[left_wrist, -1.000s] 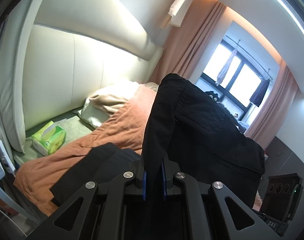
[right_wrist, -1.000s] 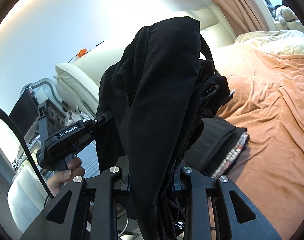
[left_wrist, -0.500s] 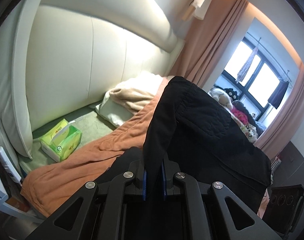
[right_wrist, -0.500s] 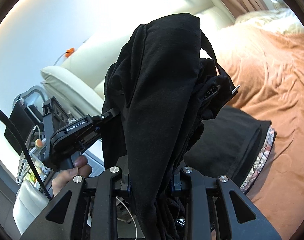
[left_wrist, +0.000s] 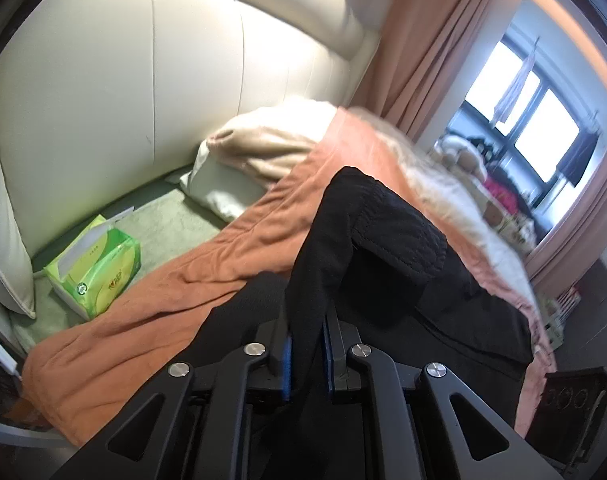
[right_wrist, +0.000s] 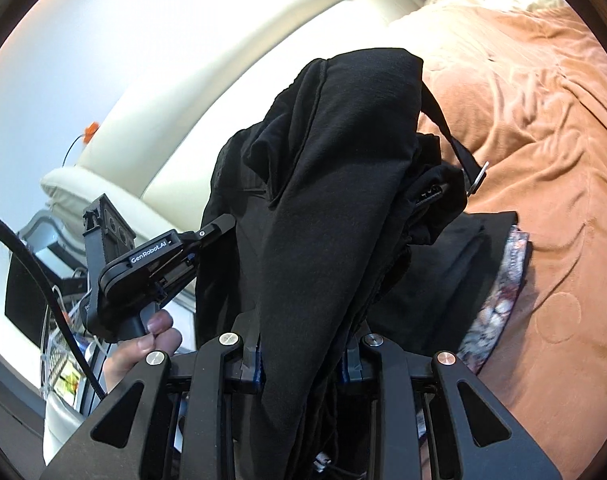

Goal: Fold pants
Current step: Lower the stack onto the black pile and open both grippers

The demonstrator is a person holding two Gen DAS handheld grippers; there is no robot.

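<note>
**Pants carried low over the bed, both grippers clamped**

Over the last second both views had swung downward: the headboard (left_wrist: 163, 92) and tissue box (left_wrist: 97, 270) grew larger in the left view, and more orange blanket (right_wrist: 543, 160) filled the right one. The pants (right_wrist: 335, 184) had come down toward the bed with them. That suggests the lift was over and the cloth was about to be laid out for its fold, which was not yet made.

The left gripper (left_wrist: 306, 346) was nearly closed, its blue pads pinching a thin ridge of black cloth that rose ahead of it and draped to the right. The right gripper (right_wrist: 301, 360) stood a little wider, closed on a thicker bunch of the same cloth, which humped up in front of the lens and hid most of the scene. A strap with a metal tip (right_wrist: 477, 178) hung from that bunch.

In the right view, a hand (right_wrist: 143, 340) held the left gripper's handle just beside the hanging cloth, its nose tilted up into the fabric. Under the pants lay darker folded cloth (right_wrist: 463, 280) with a patterned edge, resting on the blanket.
</note>
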